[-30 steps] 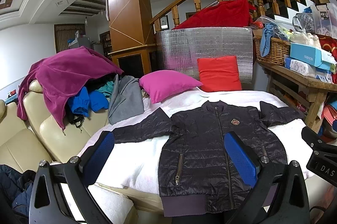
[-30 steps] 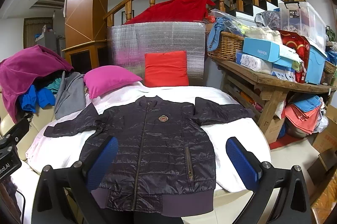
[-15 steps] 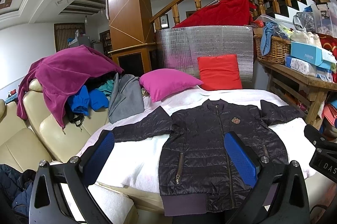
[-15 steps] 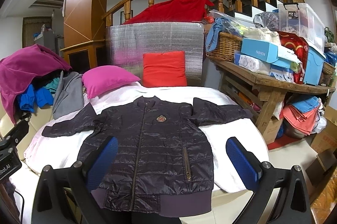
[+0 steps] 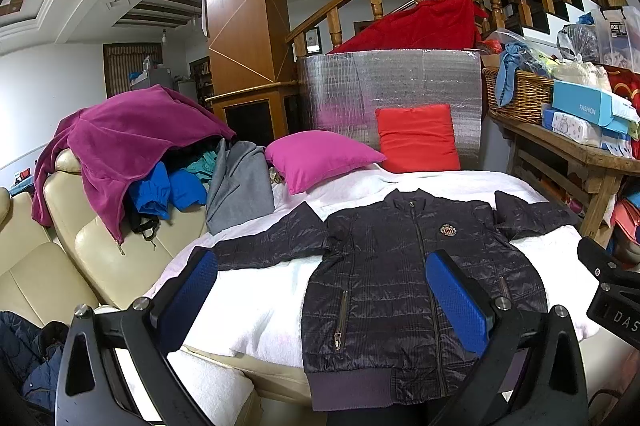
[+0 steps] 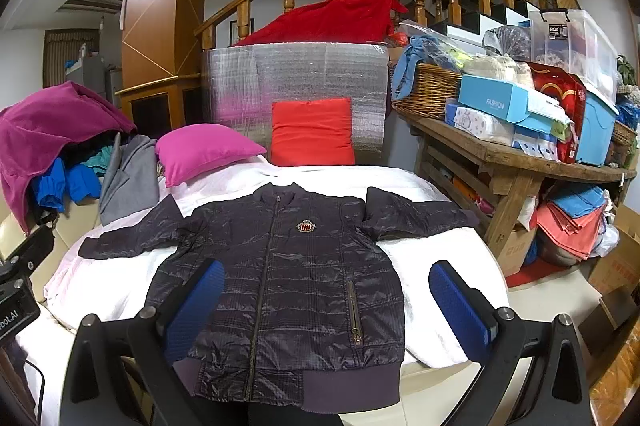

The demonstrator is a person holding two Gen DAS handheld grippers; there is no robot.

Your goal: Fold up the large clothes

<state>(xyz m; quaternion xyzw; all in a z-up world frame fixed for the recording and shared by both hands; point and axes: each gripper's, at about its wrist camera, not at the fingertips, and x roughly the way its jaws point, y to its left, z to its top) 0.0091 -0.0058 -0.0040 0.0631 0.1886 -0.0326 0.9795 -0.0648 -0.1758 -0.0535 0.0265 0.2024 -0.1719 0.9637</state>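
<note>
The jacket [image 6: 288,266] lies flat on the bed [image 6: 420,186], two pillows [image 6: 208,150] behind it, table [image 6: 512,166] to the right.

Dark quilted jacket [image 6: 288,266] on white cover [image 6: 416,266]; magenta pillow [image 6: 204,150], red cushion [image 6: 312,132], blue-padded claws.

Ahead of me I see a pink pillow [image 6: 204,150] beside a red cushion [image 6: 312,132], a wicker basket [image 6: 428,88] on the bench [image 6: 520,162], and a purple robe [image 5: 132,142] heaped on the sofa [image 5: 120,250].
</note>
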